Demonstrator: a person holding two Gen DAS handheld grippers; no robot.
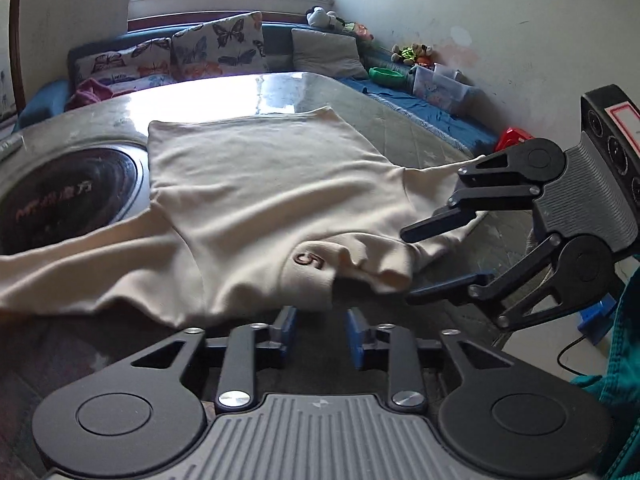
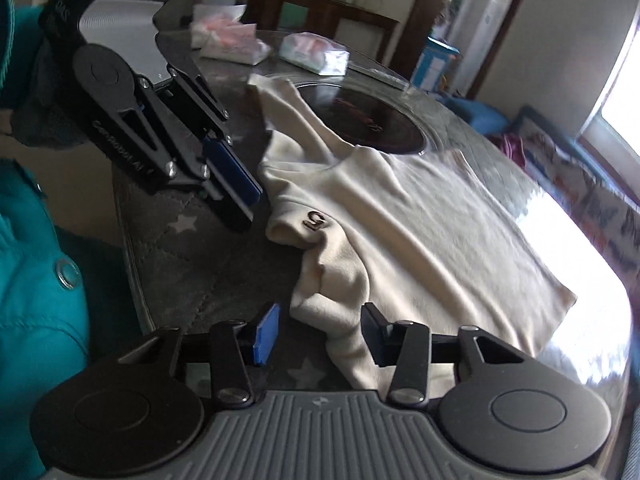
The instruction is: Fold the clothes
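The left gripper [image 1: 320, 334] has its blue pads parted with nothing between them, poised just short of the collar of the cream sweater [image 1: 256, 200], near the embroidered "5" [image 1: 309, 260]. The right gripper [image 2: 318, 334] is also spread, a bunched fold of the sweater's near shoulder lying between its fingers, though whether the pads touch the cloth cannot be told. The sweater lies spread on the grey table [image 1: 424, 136], hem toward the far edge, one sleeve trailing across the dark round inset [image 1: 68, 196] set into the tabletop beside it. Beyond the sweater's hem bare glossy tabletop runs to the rim. Past the inset, in the right wrist view, two tissue packs [image 2: 228, 40] sit near the table's far edge. Behind the table, butterfly cushions [image 1: 216, 46] line a blue bench [image 1: 424, 104], with a clear plastic box [image 1: 440, 88] on it, contents unclear.
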